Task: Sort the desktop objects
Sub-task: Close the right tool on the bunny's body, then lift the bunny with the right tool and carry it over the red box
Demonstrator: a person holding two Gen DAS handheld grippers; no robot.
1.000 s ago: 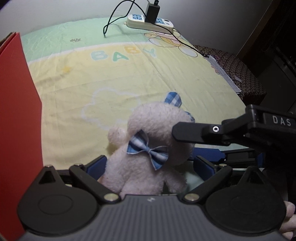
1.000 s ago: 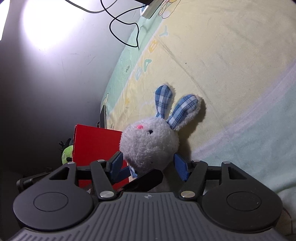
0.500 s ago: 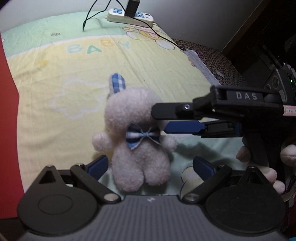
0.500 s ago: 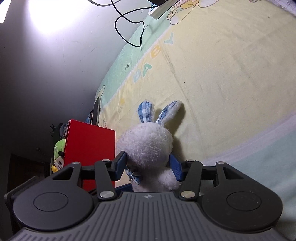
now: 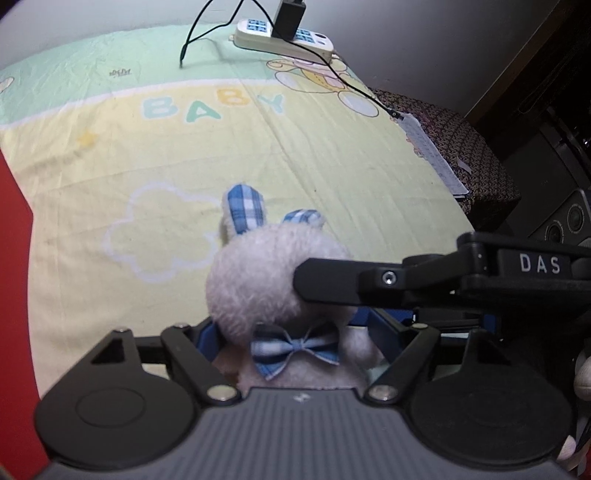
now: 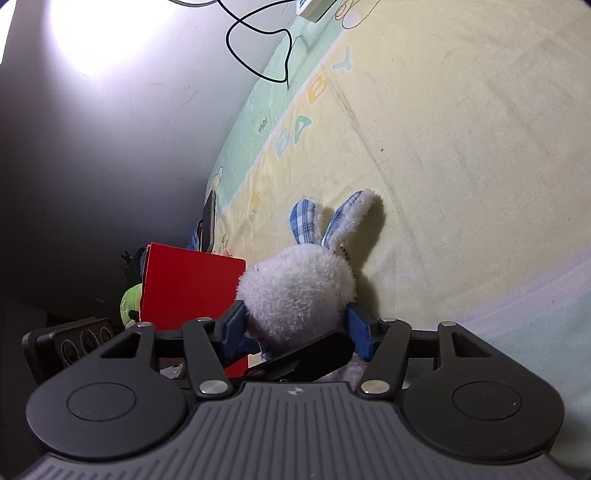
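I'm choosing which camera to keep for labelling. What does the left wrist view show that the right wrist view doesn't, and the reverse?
Only the left wrist view shows the white plush rabbit's blue checked bow tie, the black charger plugged into the white power strip, and the dark patterned stool. Only the right wrist view shows the green plush toy behind the red box and the bright wall. Both show the rabbit, the red box, and the yellow-green BABY cloth.
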